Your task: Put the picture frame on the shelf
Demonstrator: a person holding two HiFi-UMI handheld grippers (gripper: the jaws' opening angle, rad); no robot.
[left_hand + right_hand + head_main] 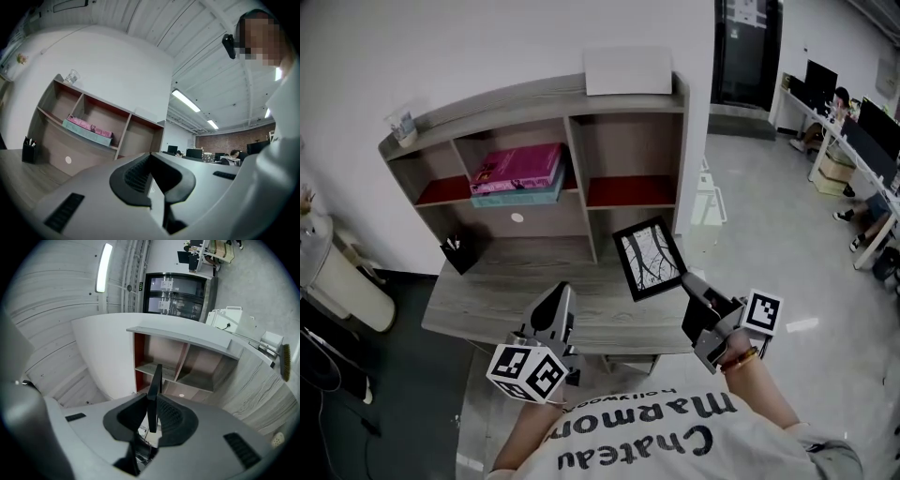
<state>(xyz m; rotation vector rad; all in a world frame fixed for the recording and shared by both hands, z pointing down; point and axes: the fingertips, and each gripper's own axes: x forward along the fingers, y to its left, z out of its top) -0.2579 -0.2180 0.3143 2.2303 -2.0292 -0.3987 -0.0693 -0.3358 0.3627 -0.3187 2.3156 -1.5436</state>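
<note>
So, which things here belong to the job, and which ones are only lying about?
For the job:
frame, clamped edge-on in the right gripper
shelf

Lying about:
books in the shelf
pen holder on the desk
white box and glass on top
left gripper, shut and empty

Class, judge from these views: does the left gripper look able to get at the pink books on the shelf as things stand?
Probably yes. The left gripper holds nothing, the pink books lie in an open-fronted compartment, and nothing stands on the desk between. The picture frame is off to the right.
</note>
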